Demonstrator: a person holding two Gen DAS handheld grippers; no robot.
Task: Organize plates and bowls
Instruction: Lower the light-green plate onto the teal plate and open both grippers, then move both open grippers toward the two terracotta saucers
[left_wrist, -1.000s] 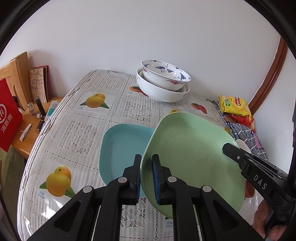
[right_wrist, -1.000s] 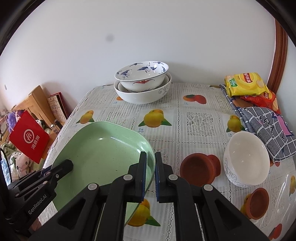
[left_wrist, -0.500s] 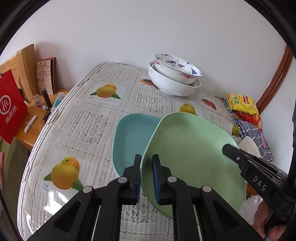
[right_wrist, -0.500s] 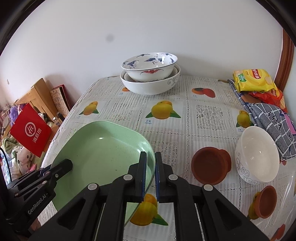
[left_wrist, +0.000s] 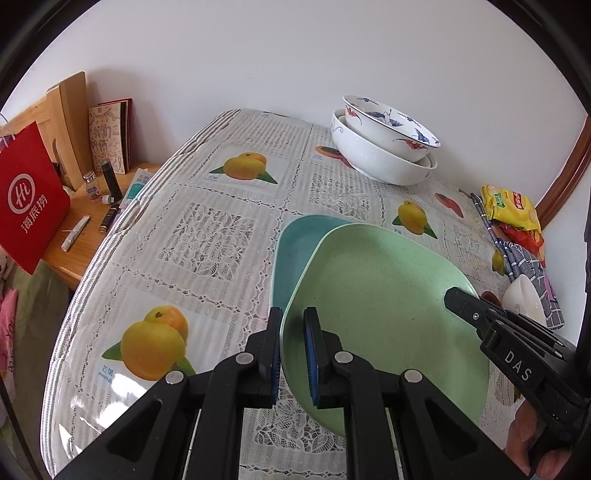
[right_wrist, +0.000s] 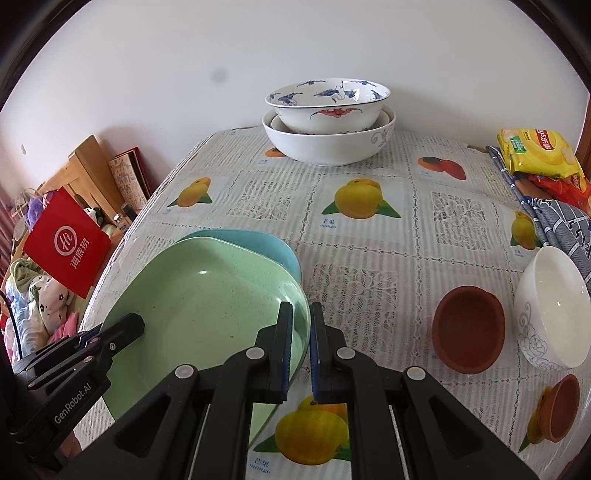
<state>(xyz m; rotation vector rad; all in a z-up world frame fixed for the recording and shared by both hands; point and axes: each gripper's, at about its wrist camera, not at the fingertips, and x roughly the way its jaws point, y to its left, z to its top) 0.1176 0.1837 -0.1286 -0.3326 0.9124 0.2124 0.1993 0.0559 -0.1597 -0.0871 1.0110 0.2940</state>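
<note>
Green plate (left_wrist: 384, 317) held above the table, tilted, overlapping the blue plate (left_wrist: 295, 251) that lies flat on the tablecloth (left_wrist: 207, 236). Whether green already touches blue: cannot tell. Judged step: stacking green onto blue, so plates sit in one pile.

Left gripper (left_wrist: 293, 350) pinches the plate's left rim, pads pressed together on the edge. Right gripper (right_wrist: 300, 347) pinches the opposite rim, jaws likewise clamped on it. Two-sided grip probably because the plate is wide and shallow; one rim pinch would let it swing. Both tools point steeply down at the table, which suits lowering it flat.

Nested big bowls (right_wrist: 328, 122) sit at the far edge by the wall, patterned one inside the plain white one, likely the bowl pile already begun. Loose ones remain on the right: brown bowl (right_wrist: 469, 332) beside a white bowl (right_wrist: 550, 306) lying tipped, a smaller brown cup (right_wrist: 557, 410) nearer the edge. Those look unsorted yet.

Snack packets (right_wrist: 535, 151) and a checked cloth (right_wrist: 561, 221) at the right rim, clear of the plates. Red bag (left_wrist: 29, 199) on the side desk, off the table.
</note>
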